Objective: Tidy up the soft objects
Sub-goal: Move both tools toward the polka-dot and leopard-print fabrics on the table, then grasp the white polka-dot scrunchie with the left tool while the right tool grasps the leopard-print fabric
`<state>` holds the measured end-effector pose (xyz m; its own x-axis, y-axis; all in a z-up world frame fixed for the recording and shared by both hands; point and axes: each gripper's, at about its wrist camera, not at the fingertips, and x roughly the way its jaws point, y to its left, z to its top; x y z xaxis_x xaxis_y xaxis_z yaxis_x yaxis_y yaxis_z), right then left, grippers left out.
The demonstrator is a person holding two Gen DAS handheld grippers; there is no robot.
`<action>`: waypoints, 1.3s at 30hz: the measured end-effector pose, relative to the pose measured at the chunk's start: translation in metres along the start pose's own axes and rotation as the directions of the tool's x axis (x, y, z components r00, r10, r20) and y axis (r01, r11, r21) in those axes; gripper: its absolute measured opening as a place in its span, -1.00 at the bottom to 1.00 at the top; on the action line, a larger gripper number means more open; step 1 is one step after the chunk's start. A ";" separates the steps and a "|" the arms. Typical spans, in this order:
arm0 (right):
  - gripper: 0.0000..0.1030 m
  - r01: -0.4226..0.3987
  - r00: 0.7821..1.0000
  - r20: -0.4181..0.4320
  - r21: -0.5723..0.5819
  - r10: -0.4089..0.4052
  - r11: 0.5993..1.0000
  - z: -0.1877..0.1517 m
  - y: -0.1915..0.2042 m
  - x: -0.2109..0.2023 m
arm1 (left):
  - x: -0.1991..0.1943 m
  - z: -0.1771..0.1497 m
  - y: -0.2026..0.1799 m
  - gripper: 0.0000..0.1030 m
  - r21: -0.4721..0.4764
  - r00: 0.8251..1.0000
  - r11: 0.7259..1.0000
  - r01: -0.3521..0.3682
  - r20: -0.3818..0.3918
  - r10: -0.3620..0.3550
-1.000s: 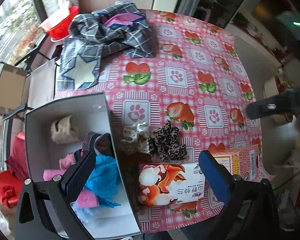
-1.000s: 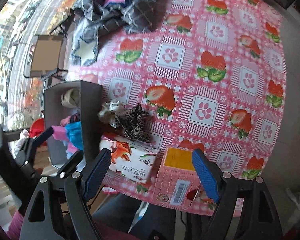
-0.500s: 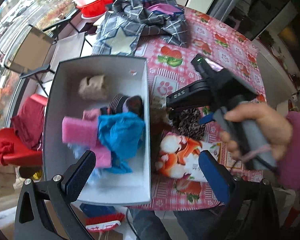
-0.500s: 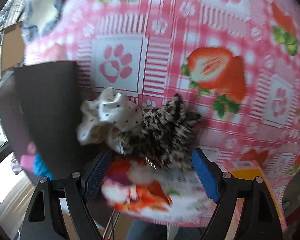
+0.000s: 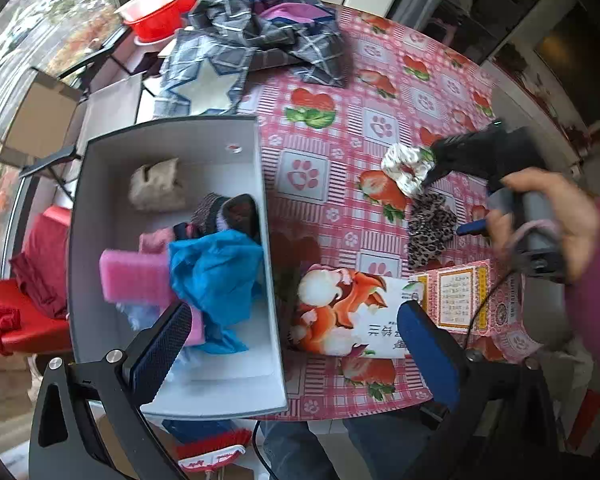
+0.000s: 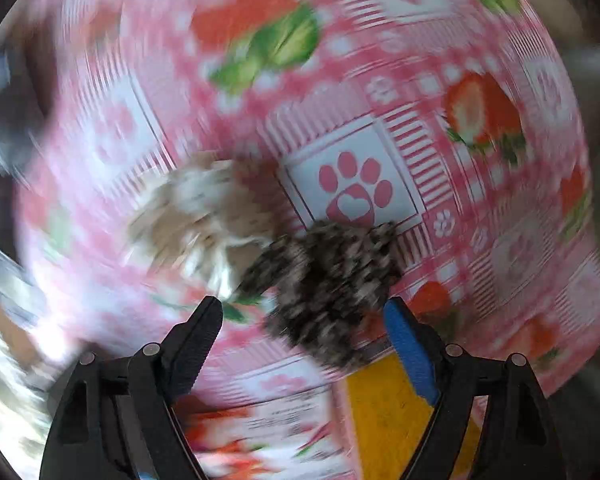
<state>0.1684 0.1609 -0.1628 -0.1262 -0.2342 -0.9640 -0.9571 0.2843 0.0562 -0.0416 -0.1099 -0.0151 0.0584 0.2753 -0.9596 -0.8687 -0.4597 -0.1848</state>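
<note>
- The step in hand looks like picking a scrunchie off the table to put it in the grey box (image 5: pixel 172 136), which already holds a blue cloth (image 5: pixel 216 264), a pink sponge (image 5: pixel 134 276) and other soft bits.
- The leopard scrunchie (image 6: pixel 328 280) lies on the pink tablecloth (image 6: pixel 380 92), touching the white dotted scrunchie (image 6: pixel 196 216) at one side and close to the tissue pack (image 5: pixel 348 312) and the pink carton (image 5: pixel 464 296).
- The right gripper (image 6: pixel 304 328) stands wide open and holds nothing; the leopard scrunchie sits just ahead of its tips, nearer the blue pad. The right-wrist view is badly blurred, so exact contact cannot be told.
- The left gripper (image 5: pixel 296 344) is open too and empty, above the box's near end.
- To do it well: centre the open jaws over the leopard scrunchie alone, so the white one is not caught with it.
- Come straight down until the tips are at the cloth, then close; the fabric is springy and will squash, so close fully.
- Keep clear of the carton's edge; a pad could catch on it.
- Lift before moving across to the box, to clear its wall.
</note>
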 end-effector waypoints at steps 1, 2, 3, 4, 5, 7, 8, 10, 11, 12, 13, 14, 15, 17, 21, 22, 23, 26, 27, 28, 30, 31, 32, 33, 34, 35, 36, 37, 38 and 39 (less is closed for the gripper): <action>0.63 -0.056 0.998 -0.009 0.032 0.056 0.998 -0.002 -0.008 -0.007 | 0.001 0.004 -0.004 0.99 0.014 1.000 1.000 0.005 -0.002 -0.005; 0.63 -0.120 0.992 -0.028 0.052 0.121 0.991 -0.007 -0.014 -0.014 | 0.001 0.007 -0.008 0.99 0.025 1.000 1.000 0.013 -0.002 -0.013; 0.63 -0.197 0.978 -0.062 0.065 0.201 0.978 -0.013 -0.020 -0.019 | 0.001 0.010 -0.010 0.99 0.033 1.000 0.999 0.017 -0.003 -0.017; 0.63 -0.258 0.959 -0.104 0.072 0.264 0.964 -0.021 -0.026 -0.023 | 0.002 0.015 -0.015 0.99 0.049 1.000 0.999 0.024 -0.007 -0.024; 0.63 -0.303 0.941 -0.139 0.070 0.310 0.950 -0.029 -0.031 -0.028 | 0.003 0.018 -0.018 0.99 0.057 1.000 0.998 0.028 -0.011 -0.028; 0.63 -0.390 0.904 -0.187 0.015 0.385 0.921 -0.042 -0.036 -0.045 | 0.008 0.029 -0.026 0.99 0.073 0.998 0.996 0.052 -0.033 -0.049; 0.64 -0.416 0.891 -0.208 -0.012 0.405 0.909 -0.048 -0.036 -0.057 | 0.011 0.034 -0.030 0.99 0.074 0.997 0.995 0.064 -0.042 -0.061; 0.75 -0.475 0.858 -0.235 -0.026 0.456 0.880 -0.058 -0.046 -0.078 | 0.021 0.047 -0.038 0.99 0.071 0.994 0.994 0.089 -0.063 -0.084; 0.92 -0.502 0.844 -0.245 -0.048 0.477 0.864 -0.062 -0.054 -0.087 | 0.025 0.051 -0.041 0.99 0.069 0.994 0.993 0.093 -0.068 -0.088; 1.00 -0.514 0.840 -0.239 -0.062 0.487 0.856 -0.063 -0.057 -0.093 | 0.032 0.058 -0.046 0.99 0.068 0.993 0.993 0.094 -0.077 -0.088; 1.00 -0.523 0.839 -0.224 -0.081 0.496 0.848 -0.059 -0.062 -0.101 | 0.040 0.066 -0.051 0.99 0.067 0.991 0.993 0.099 -0.092 -0.093; 1.00 -0.532 0.838 -0.205 -0.110 0.505 0.839 -0.055 -0.066 -0.107 | 0.046 0.072 -0.056 0.99 0.064 0.989 0.992 0.107 -0.104 -0.100; 1.00 -0.532 0.843 -0.179 -0.138 0.507 0.836 -0.051 -0.072 -0.115 | 0.054 0.079 -0.062 0.99 0.059 0.988 0.992 0.111 -0.116 -0.104; 1.00 -0.536 0.843 -0.149 -0.169 0.517 0.827 -0.040 -0.080 -0.127 | 0.071 0.094 -0.073 0.99 0.053 0.986 0.993 0.109 -0.135 -0.101; 1.00 -0.428 0.903 -0.089 -0.300 0.421 0.853 -0.018 -0.083 -0.129 | 0.113 0.124 -0.103 0.99 0.063 0.985 0.995 0.075 -0.162 -0.064; 1.00 -0.381 0.922 -0.070 -0.339 0.381 0.860 -0.014 -0.084 -0.129 | 0.123 0.130 -0.108 0.99 0.063 0.984 0.996 0.068 -0.168 -0.056; 1.00 -0.339 0.937 -0.051 -0.368 0.346 0.866 -0.011 -0.085 -0.125 | 0.132 0.135 -0.113 0.99 0.063 0.983 0.996 0.063 -0.176 -0.051; 1.00 -0.245 0.965 -0.024 -0.423 0.259 0.873 0.001 -0.088 -0.116 | 0.172 0.151 -0.132 0.99 0.049 0.975 0.998 0.039 -0.219 -0.028; 1.00 -0.220 0.972 -0.020 -0.439 0.236 0.871 0.006 -0.090 -0.109 | 0.183 0.154 -0.137 0.99 0.046 0.972 0.998 0.031 -0.234 -0.019; 1.00 -0.210 0.974 -0.023 -0.449 0.224 0.868 0.011 -0.092 -0.102 | 0.193 0.156 -0.141 0.99 0.045 0.969 0.999 0.022 -0.246 -0.010; 1.00 -0.203 0.977 -0.037 -0.464 0.210 0.862 0.019 -0.094 -0.090 | 0.213 0.160 -0.149 0.99 0.050 0.965 0.999 0.001 -0.263 0.013; 1.00 -0.201 0.978 -0.045 -0.474 0.204 0.857 0.022 -0.095 -0.086 | 0.225 0.162 -0.154 0.99 0.055 0.962 0.998 -0.013 -0.272 0.028; 1.00 -0.190 0.981 -0.052 -0.492 0.189 0.849 0.027 -0.093 -0.078 | 0.231 0.163 -0.156 0.99 0.058 0.960 0.998 -0.020 -0.276 0.035; 1.00 -0.182 0.982 -0.054 -0.507 0.179 0.843 0.028 -0.091 -0.074 | 0.238 0.164 -0.160 0.99 0.066 0.958 0.997 -0.031 -0.283 0.049; 1.00 -0.172 0.984 -0.056 -0.525 0.168 0.833 0.029 -0.089 -0.069 | 0.244 0.165 -0.162 0.99 0.077 0.955 0.996 -0.050 -0.288 0.071; 1.00 -0.165 0.986 -0.059 -0.545 0.158 0.822 0.030 -0.085 -0.063 | 0.249 0.165 -0.164 0.99 0.085 0.952 0.994 -0.064 -0.292 0.087; 1.00 -0.157 0.987 -0.063 -0.568 0.148 0.808 0.031 -0.080 -0.058 | 0.254 0.166 -0.165 0.91 0.092 0.948 0.993 -0.068 -0.304 0.093; 1.00 -0.150 0.988 -0.066 -0.588 0.138 0.795 0.031 -0.076 -0.054 | 0.257 0.166 -0.165 0.77 0.092 0.944 0.994 -0.065 -0.318 0.091; 1.00 -0.143 0.989 -0.069 -0.608 0.128 0.781 0.031 -0.071 -0.050 | 0.258 0.166 -0.165 0.72 0.100 0.941 0.992 -0.079 -0.321 0.108; 1.00 -0.137 0.990 -0.072 -0.627 0.119 0.767 0.032 -0.066 -0.044 | 0.258 0.166 -0.167 0.52 0.116 0.941 0.988 -0.099 -0.312 0.131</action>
<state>0.2455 0.1819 -0.1318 -0.2572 -0.2652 -0.9293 -0.8801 -0.3329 0.3386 0.0364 0.1782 -0.1961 0.0945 -0.0641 -0.9935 -0.9213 -0.3836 -0.0629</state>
